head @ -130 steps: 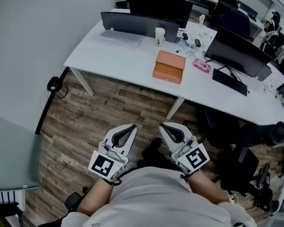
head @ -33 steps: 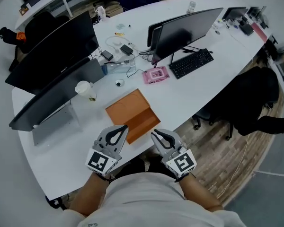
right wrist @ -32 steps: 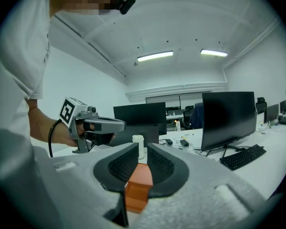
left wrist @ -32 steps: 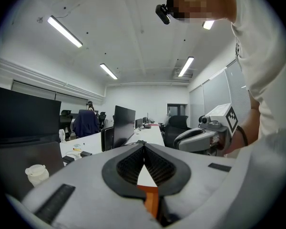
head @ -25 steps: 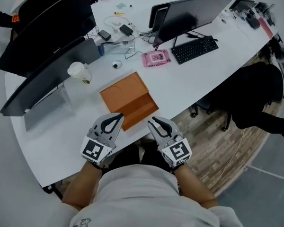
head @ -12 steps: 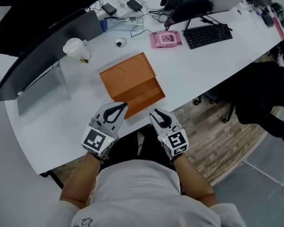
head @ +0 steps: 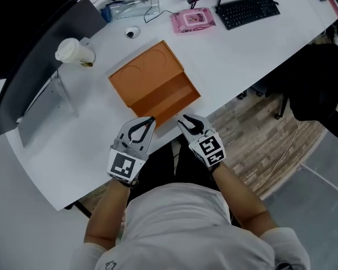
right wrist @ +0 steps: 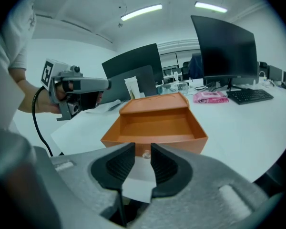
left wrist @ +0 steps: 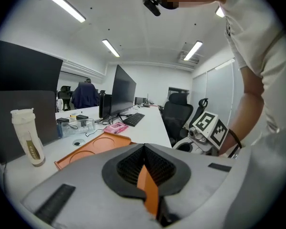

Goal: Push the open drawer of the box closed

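Observation:
An orange box (head: 146,75) lies on the white desk (head: 242,55), its drawer (head: 177,100) pulled out toward me. In the right gripper view the empty drawer (right wrist: 155,123) fills the middle, and its small knob (right wrist: 145,153) shows just beyond the jaws. My right gripper (head: 187,120) (right wrist: 143,149) hovers at the drawer's front, open by a narrow gap with nothing between its pads. My left gripper (head: 150,119) (left wrist: 144,149) is shut and empty, at the drawer's left front corner. Its own view shows the box (left wrist: 93,147) and the right gripper (left wrist: 200,132).
A paper cup (head: 73,50) stands left of the box, next to a dark laptop screen (head: 39,66). A pink pack (head: 192,18) and a keyboard (head: 248,10) lie farther back. A black chair (head: 321,77) stands off the desk's right side. The desk's front edge runs under the grippers.
Both grippers have come forward up to the drawer's front, and the box now sits closer in the head view. The right jaws stand a little wider apart.

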The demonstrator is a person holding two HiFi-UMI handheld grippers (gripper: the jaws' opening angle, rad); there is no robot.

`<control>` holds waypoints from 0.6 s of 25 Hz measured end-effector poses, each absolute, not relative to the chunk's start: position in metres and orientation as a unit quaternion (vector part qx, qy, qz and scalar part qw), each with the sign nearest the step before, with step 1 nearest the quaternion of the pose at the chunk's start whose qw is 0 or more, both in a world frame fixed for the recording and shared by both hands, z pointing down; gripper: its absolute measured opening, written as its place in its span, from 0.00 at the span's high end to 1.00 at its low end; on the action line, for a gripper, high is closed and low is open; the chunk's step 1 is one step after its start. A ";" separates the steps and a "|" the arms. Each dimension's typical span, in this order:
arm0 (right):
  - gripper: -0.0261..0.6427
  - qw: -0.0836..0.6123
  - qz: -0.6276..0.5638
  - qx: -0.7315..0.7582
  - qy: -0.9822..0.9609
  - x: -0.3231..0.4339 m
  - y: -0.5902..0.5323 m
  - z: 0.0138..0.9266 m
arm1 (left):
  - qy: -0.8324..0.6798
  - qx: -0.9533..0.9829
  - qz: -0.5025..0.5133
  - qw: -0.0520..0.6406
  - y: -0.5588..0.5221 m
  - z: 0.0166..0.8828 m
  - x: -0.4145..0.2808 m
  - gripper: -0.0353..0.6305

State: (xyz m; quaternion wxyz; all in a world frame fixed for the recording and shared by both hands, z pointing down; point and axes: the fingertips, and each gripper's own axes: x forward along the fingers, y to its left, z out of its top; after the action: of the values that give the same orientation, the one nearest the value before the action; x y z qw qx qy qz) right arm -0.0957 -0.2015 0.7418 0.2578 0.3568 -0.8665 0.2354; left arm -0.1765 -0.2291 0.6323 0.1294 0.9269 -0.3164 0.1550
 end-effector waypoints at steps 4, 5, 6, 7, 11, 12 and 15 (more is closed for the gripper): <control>0.81 0.272 0.248 0.356 -0.859 -0.098 -0.200 0.761 | -0.305 0.930 0.166 0.119 -0.222 0.650 -0.171 0.95; 0.81 0.277 0.251 0.356 -0.856 -0.099 -0.200 0.766 | -0.304 0.930 0.168 0.120 -0.221 0.653 -0.170 0.95; 0.81 0.281 0.253 0.357 -0.854 -0.099 -0.200 0.770 | -0.303 0.930 0.169 0.122 -0.221 0.656 -0.170 0.95; 0.81 0.284 0.255 0.359 -0.852 -0.099 -0.201 0.772 | -0.302 0.930 0.170 0.124 -0.220 0.659 -0.170 0.95; 0.81 0.295 0.261 0.362 -0.845 -0.101 -0.205 0.783 | -0.301 0.928 0.173 0.135 -0.220 0.669 -0.173 0.95; 0.81 0.299 0.264 0.361 -0.843 -0.102 -0.205 0.787 | -0.301 0.927 0.174 0.139 -0.219 0.672 -0.175 0.95; 0.81 0.308 0.271 0.360 -0.838 -0.104 -0.205 0.795 | -0.304 0.925 0.177 0.147 -0.218 0.679 -0.179 0.95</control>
State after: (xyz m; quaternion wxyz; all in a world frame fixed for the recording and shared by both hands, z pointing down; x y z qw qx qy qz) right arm -0.1037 -0.2050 0.7947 0.3078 0.3602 -0.8378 0.2715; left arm -0.1793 -0.2177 0.6789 0.1473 0.9245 -0.3038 0.1767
